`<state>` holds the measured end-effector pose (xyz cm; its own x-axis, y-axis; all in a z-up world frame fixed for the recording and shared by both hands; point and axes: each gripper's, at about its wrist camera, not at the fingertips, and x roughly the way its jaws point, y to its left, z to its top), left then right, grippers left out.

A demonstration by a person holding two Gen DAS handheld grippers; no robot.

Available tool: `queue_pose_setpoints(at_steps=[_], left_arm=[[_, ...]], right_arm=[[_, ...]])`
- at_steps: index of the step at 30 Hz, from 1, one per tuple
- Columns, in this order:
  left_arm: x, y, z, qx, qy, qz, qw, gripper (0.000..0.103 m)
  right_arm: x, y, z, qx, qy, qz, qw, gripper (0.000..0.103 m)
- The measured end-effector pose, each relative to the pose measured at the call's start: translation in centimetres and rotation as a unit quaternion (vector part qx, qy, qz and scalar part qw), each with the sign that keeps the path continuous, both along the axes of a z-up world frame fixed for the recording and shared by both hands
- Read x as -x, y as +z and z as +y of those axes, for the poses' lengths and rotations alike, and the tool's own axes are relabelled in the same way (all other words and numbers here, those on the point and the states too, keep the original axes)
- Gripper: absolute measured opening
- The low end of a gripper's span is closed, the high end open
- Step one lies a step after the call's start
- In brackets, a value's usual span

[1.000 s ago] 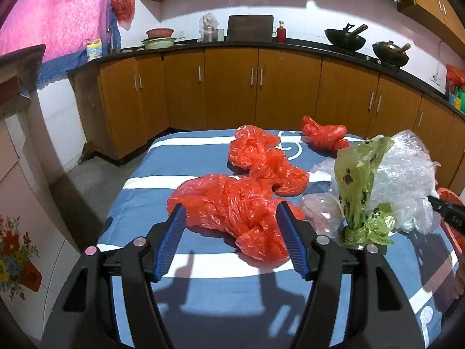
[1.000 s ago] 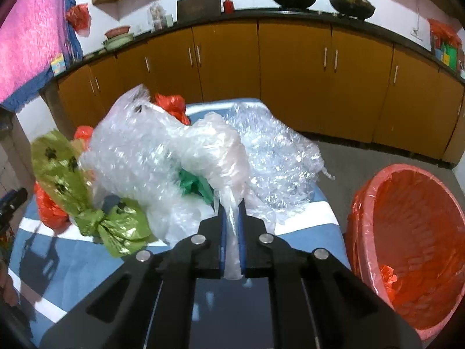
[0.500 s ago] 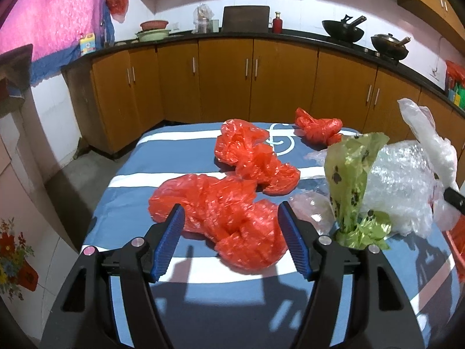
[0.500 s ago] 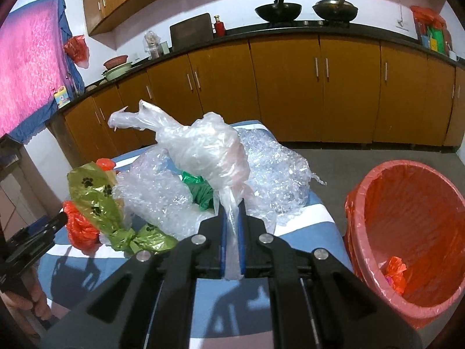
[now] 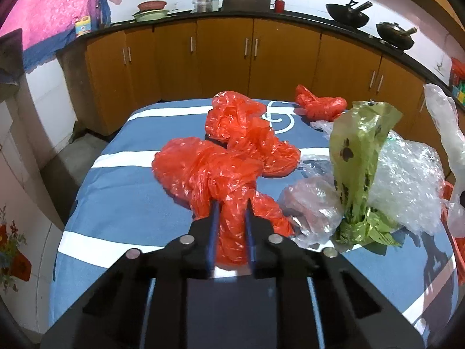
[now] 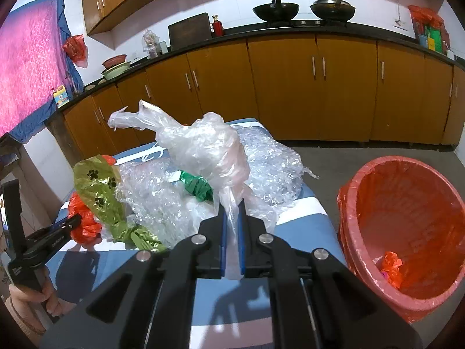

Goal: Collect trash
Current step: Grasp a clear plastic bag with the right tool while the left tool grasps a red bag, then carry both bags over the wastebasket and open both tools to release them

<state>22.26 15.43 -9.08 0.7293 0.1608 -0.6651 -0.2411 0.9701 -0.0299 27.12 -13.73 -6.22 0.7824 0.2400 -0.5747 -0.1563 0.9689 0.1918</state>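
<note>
**Trash collection: early stage, two pieces in hand, most still out**

Deposited: one small scrap of red plastic (image 6: 392, 270) lies at the bottom of the red-lined bin (image 6: 357, 203), which stands on the floor beside the tabletop's right edge. Nothing else shows inside it.

In hand, right: the right claw (image 6: 231, 244) is clamped tight on the tail of a clear plastic bag (image 6: 203, 151), which stands lifted above the pile, not yet over the bin.

In hand, left: the left claw (image 5: 231, 232) has just been closing, and its jaws now pinch a fold of the nearest red plastic bag (image 5: 203, 171); the bag's bulk lies on the blue striped tabletop (image 5: 122, 192), not lifted.

Outstanding on the tabletop:
- a second red bag (image 5: 247, 133), touching the first on its far side;
- a third, smaller red bag (image 5: 319, 104) near the far edge;
- a green bag with paw prints (image 5: 360, 157), knotted and standing upright;
- bubble wrap (image 6: 270, 163), crumpled against the green bag;
- a dark green crumpled piece (image 6: 194, 186) tucked among the clear plastics;
- a small clear film piece (image 5: 308, 203) beside the gripped red bag.

Judgement: roughly a seventh done; two pieces wait to be carried, at least six remain.
</note>
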Motion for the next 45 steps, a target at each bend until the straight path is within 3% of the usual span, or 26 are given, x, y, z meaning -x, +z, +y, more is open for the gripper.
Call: queue_pose_setpoints(at_steps=[12, 23, 36, 45], left_arm=[[2.4, 3.6, 0.6, -0.018, -0.006, -0.035, 0.9992, 0.012], [4.0, 9.2, -1.4, -0.015, -0.033, -0.094, 0.9949, 0.012], [3.1, 11.5, -11.5, 0.009, -0.161, -0.120, 0.9796, 0.012], [1.0, 10.3, -23.1, 0.023, -0.279, -0.110, 0.9536, 0.012]], right_arm=[[1.8, 1.3, -1.5, -0.019, -0.002, -0.012, 1.000, 0.008], [3.7, 2.6, -3.5, -0.027, -0.016, -0.029, 0.999, 0.008], [5.2, 3.6, -10.5, -0.009, -0.112, -0.030, 0.993, 0.008], [6.1, 2.1, -19.1, -0.005, -0.209, -0.004, 0.978, 0.008]])
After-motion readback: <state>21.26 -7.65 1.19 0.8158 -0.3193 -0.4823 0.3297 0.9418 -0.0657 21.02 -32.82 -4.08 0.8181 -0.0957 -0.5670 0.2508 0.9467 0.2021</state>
